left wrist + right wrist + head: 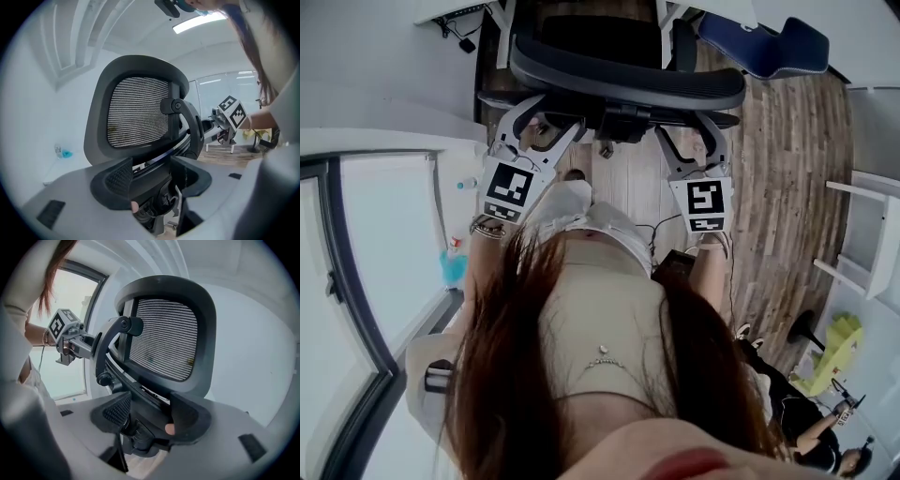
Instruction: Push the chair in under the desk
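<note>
A black mesh office chair (628, 80) stands just ahead of me, its back towards me and its seat under the white desk (450, 9) at the top of the head view. My left gripper (534, 131) is at the left of the backrest's lower frame and my right gripper (694, 141) at its right. The left gripper (150, 180) is open, with the dark back frame between its jaws and the mesh headrest (138, 110) above. The right gripper (150, 416) is open the same way under the headrest (164, 338).
A glass partition (356, 281) runs along the left, with a blue bottle (455, 267) beside it. A dark blue object (769, 47) lies at the upper right. White shelving (872, 244) and a yellow item (839, 342) stand right. Another person (811, 431) sits at the lower right.
</note>
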Demonstrator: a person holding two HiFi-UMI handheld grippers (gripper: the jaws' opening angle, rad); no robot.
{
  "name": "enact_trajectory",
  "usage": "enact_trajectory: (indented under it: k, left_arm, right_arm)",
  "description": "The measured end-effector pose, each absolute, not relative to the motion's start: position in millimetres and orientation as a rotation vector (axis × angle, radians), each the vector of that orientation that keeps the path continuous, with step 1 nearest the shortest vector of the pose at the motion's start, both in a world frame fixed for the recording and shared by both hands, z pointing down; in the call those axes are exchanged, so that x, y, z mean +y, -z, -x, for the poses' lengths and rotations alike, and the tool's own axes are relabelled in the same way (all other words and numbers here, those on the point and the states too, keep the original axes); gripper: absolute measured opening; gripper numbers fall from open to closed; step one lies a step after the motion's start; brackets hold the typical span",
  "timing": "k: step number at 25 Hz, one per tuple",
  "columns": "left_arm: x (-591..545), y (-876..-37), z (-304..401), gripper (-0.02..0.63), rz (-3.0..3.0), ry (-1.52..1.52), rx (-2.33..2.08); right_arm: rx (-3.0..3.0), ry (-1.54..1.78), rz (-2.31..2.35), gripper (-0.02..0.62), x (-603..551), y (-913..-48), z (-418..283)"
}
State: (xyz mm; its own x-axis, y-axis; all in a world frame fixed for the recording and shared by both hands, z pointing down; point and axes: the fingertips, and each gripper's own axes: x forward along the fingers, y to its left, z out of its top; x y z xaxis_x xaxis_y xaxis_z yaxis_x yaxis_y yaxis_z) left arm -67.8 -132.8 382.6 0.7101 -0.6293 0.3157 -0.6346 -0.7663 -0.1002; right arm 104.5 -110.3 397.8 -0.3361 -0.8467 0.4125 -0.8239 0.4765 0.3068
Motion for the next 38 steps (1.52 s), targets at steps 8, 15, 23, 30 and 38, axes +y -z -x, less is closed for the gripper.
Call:
enact_trajectory:
  k: [8, 15, 23, 30, 38]
  left_arm:
    - [-148, -379, 56, 0.239, -2.870, -0.516, -1.070]
    - [-158, -381, 42, 0.239, -2.818, -0.513, -1.164]
    - [-170, -382, 39, 0.239, -2.806, -0.524, -1.211]
    - [-180, -382, 29, 0.239, -2.806, -0.549, -1.215]
    - [-204, -383, 24, 0.239, -2.804, -0.569, -1.234]
  right_arm:
    - [-2.228, 0.070, -1.360, 0.267, -129, -394, -117]
    - [-2.256, 0.086, -1.320, 0.267, -142, -396, -132]
    - [-2.271, 0.118, -1.303, 0.267, -158, -396, -136]
    - [-2.286, 0.124, -1.295, 0.267, -172, -396, -146]
    - [-2.295, 0.142, -1.306, 0.267, -193, -396, -149]
